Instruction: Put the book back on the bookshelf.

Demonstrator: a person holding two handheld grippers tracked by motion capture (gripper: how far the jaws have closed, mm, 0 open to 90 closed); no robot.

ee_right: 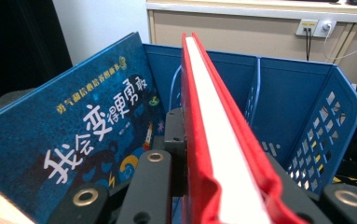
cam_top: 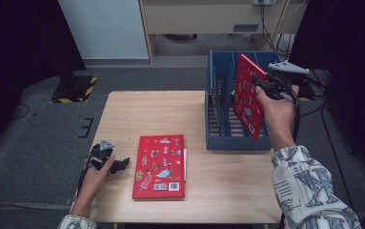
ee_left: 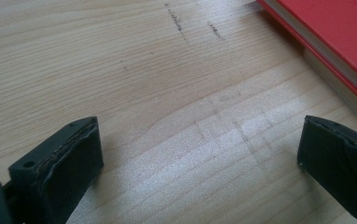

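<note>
**One book going in, one left on the table**

High view: my right gripper (cam_top: 260, 82) pinches a red book (cam_top: 247, 98) over the blue rack (cam_top: 237, 142) at two o'clock; a second red book (cam_top: 159, 167) waits.

Left gripper view: my left gripper (ee_left: 199, 154) is spread over the table (ee_left: 120, 70).

Right gripper view: a blue book (ee_right: 73, 135) is already filed.

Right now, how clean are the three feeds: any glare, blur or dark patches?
High view: soft focus, even light on the table, both sides black. Left gripper view: pale sheen on the wood, red book slightly soft. Right gripper view: held book blurs near the lens; blue book title sharp.
</note>
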